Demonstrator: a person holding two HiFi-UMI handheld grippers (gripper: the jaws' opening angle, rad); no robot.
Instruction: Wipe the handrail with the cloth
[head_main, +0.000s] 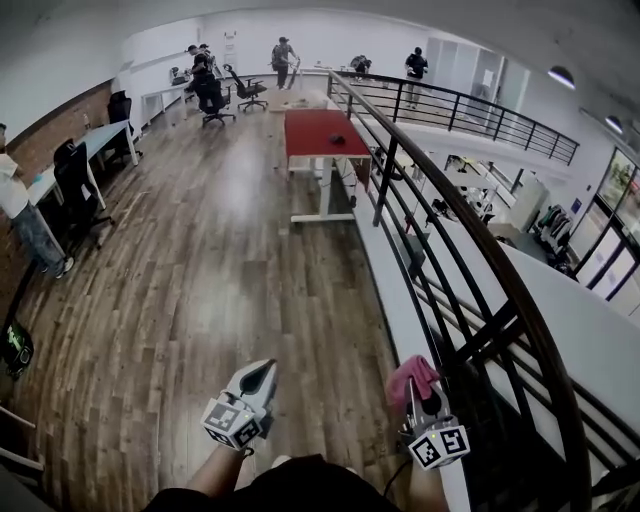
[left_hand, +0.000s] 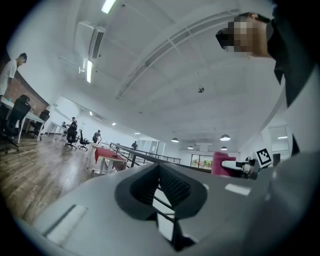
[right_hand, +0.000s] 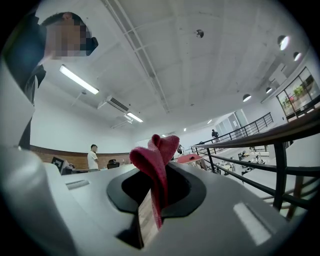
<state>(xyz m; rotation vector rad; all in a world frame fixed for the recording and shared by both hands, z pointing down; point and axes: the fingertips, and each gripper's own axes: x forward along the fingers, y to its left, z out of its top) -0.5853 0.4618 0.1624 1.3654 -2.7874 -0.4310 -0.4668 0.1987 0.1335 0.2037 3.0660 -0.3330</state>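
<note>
**A:** The right gripper (head_main: 418, 400), low right in the head view, is clamped on the pink cloth (head_main: 412, 376). A loose fold pokes up past the jaws.

**B:** So it's soft and light. Will it drape round the handrail (head_main: 505, 270)?

**A:** Likely, though so thin a pinch may slip under rubbing. Better to bunch more of it in.

**B:** And the left gripper (head_main: 255, 380)?

**A:** Lower centre, jaws together with nothing in them, well apart from the rail.
</note>
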